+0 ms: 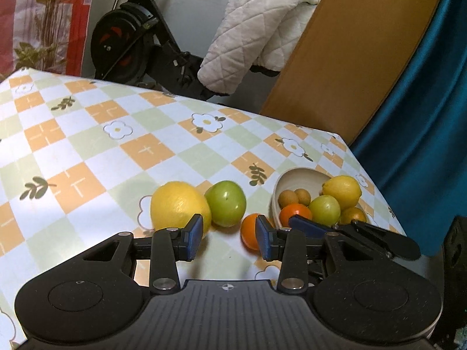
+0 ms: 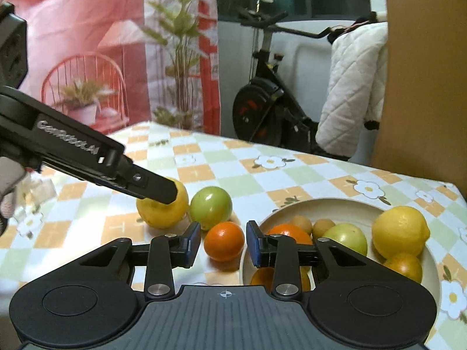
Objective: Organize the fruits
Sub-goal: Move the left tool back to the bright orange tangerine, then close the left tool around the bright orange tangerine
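Observation:
Loose on the checked tablecloth lie a big lemon (image 1: 178,204) (image 2: 162,213), a green fruit (image 1: 226,202) (image 2: 210,207) and an orange (image 1: 249,233) (image 2: 224,240). My left gripper (image 1: 229,234) hovers open just short of them, with bare cloth between its pads; the lemon is at its left tip, the orange behind its right tip. My right gripper (image 2: 223,242) is open. The orange shows between its tips, a little ahead, untouched. A cream bowl (image 1: 292,175) (image 2: 321,204) to the right holds a lemon (image 2: 401,232), a green fruit (image 2: 348,237), oranges and small brown fruits.
The table's far edge (image 1: 204,102) and right edge (image 1: 376,180) are close to the bowl. Behind stand an exercise bike (image 1: 131,40), a quilted white cloth (image 1: 254,38), a brown board (image 1: 350,58) and a teal curtain (image 1: 423,116). A gloved hand (image 2: 8,192) shows at the left.

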`<state>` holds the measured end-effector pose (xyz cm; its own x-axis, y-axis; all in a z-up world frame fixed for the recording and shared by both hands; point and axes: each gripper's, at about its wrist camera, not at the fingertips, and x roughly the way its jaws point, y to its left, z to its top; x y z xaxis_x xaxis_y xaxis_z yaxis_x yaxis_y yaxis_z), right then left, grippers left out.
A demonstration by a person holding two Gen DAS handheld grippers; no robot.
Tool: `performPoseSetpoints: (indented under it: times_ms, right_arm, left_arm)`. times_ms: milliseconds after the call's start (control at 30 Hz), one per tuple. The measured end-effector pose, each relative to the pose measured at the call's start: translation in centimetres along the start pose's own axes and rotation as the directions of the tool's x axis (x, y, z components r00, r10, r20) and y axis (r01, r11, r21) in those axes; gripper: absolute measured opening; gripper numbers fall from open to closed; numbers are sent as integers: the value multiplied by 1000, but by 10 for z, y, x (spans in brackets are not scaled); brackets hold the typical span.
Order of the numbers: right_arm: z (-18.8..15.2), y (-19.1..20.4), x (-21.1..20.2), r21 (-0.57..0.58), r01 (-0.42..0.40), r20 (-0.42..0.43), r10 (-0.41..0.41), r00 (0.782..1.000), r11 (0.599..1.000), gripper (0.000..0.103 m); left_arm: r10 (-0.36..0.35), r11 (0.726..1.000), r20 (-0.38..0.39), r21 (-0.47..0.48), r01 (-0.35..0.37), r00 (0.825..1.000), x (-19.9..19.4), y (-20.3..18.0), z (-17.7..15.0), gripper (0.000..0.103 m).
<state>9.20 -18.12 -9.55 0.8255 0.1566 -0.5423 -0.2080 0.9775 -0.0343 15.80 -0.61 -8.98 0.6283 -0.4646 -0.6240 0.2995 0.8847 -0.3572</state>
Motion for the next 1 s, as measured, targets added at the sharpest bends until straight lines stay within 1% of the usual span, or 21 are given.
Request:
performPoseSetpoints:
  times_ms: [233, 367, 600, 800, 1000]
  right_arm:
    - [6, 12, 23, -61, 12, -63, -16, 998, 998, 31]
    - [10, 16, 32, -81, 36, -90, -44, 995, 996, 31]
    - [12, 22, 38, -115, 58, -108, -70, 992, 992, 31]
    - [10, 24, 34, -100, 55, -120, -67, 990, 993, 32]
    - [5, 33, 23, -96, 19, -118, -30, 993, 995, 31]
  left_arm:
    - [-16, 999, 35, -29, 17, 999, -2, 10, -6, 41]
    - [-24, 999, 43, -37, 25, 999, -3, 13, -9, 41]
    - [-59, 996, 43, -72, 62, 997, -3, 21, -15, 41]
    - [-79, 993, 35, -83, 82, 996, -3, 23, -20, 41]
    - [-112, 989, 25, -99, 114, 993, -5, 24, -24, 41]
